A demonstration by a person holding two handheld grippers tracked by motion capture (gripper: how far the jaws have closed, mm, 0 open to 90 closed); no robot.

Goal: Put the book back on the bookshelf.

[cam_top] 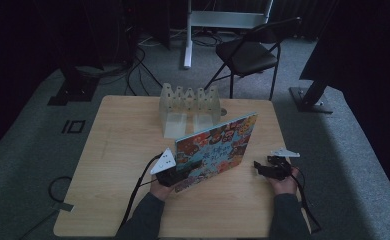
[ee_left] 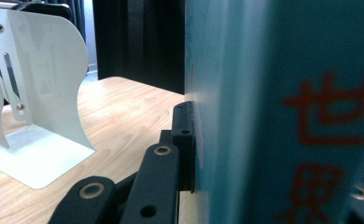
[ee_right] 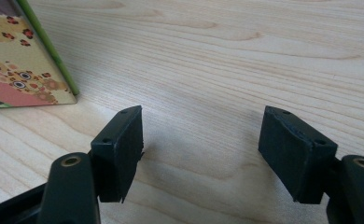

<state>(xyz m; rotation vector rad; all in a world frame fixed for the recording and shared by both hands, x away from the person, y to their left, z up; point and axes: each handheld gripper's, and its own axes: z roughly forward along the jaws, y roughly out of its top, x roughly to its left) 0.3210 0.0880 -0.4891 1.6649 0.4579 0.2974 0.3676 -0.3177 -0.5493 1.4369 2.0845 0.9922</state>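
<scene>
Left gripper (cam_top: 179, 176) clamped on the upright picture book (cam_top: 215, 149), right gripper (cam_top: 261, 167) spread wide, empty, book just beyond its jaws, white rack (cam_top: 189, 109) behind

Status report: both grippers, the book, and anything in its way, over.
Left gripper shut on the book, held on edge. Right gripper open, empty, beside book. White rack stands behind it on the table.

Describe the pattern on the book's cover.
The book has a busy, multicoloured cartoon cover; clearest in the high view.
</scene>
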